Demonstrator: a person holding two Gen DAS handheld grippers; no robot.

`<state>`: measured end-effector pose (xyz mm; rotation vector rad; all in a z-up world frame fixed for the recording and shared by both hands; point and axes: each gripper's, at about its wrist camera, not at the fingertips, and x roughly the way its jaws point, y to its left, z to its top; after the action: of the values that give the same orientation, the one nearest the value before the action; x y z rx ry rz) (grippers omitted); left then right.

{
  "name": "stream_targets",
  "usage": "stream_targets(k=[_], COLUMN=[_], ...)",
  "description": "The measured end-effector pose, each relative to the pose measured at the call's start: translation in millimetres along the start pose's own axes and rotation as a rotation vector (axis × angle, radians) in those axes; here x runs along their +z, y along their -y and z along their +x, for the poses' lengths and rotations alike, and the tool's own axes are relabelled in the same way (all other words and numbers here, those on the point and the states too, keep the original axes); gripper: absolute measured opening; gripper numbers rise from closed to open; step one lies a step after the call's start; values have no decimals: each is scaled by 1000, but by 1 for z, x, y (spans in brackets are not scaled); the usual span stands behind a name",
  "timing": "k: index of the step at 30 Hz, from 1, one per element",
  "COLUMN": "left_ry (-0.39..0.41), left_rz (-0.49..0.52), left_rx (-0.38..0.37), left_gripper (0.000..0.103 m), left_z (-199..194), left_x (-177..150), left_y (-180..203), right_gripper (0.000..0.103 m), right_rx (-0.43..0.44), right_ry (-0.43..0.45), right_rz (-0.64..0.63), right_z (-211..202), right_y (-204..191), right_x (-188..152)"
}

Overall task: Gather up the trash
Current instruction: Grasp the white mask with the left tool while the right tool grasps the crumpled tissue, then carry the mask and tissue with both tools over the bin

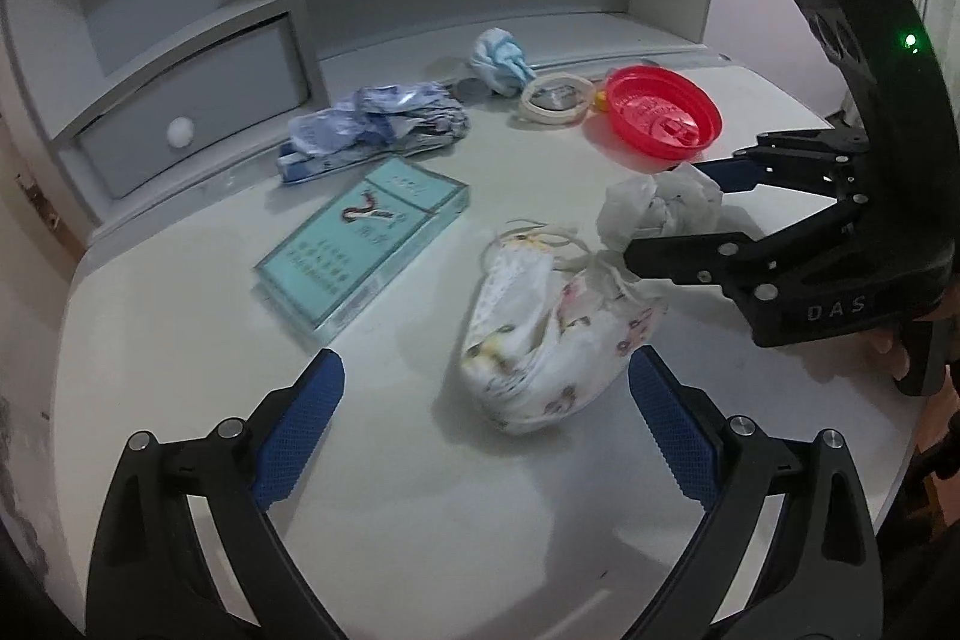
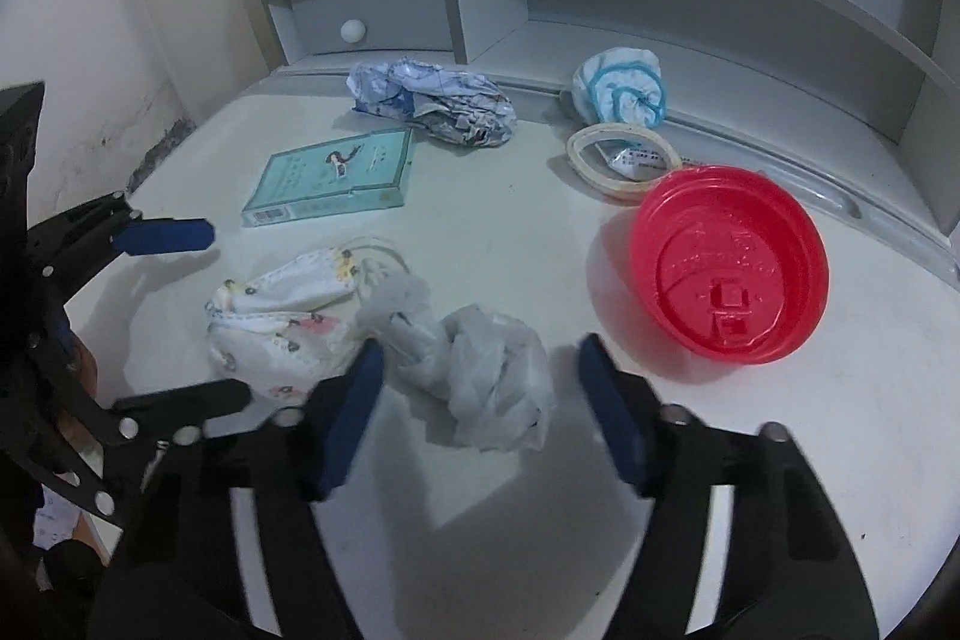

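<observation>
We hold our left tool (image 1: pixel 486 388) spread around the patterned mask (image 1: pixel 552 334) on the white surface (image 1: pixel 390 490), our right tool (image 2: pixel 480 382) spread astride the crumpled tissue (image 2: pixel 480 370) beside it, the red lid (image 2: pixel 729 262) farther off.

Two black linkage grippers, left gripper (image 1: pixel 486 388), right gripper (image 2: pixel 480 382), blue textured pads (image 1: pixel 300 436) inside the fingers, silver rivets behind them, white DAS lettering, green light glowing
</observation>
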<state>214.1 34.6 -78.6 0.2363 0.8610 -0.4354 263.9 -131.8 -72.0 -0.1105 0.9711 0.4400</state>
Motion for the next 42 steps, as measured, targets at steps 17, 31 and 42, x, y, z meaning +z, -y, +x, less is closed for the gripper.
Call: stream_targets(k=[17,31,42], left_ry=[53,152,147], left_rz=[75,270,489], left_rx=[-15,-324,-563], left_gripper=[25,25,25], left_z=[-18,-15,2], left_x=[23,87,72], left_y=[58,288,495], right_gripper=[41,41,41], right_rx=[-39,-404,-619], right_ry=[124,212,171], right_rz=[51,414,732], right_z=[-66,-238,-313], right_y=[28,198,278], right_x=[-29,-210,-395])
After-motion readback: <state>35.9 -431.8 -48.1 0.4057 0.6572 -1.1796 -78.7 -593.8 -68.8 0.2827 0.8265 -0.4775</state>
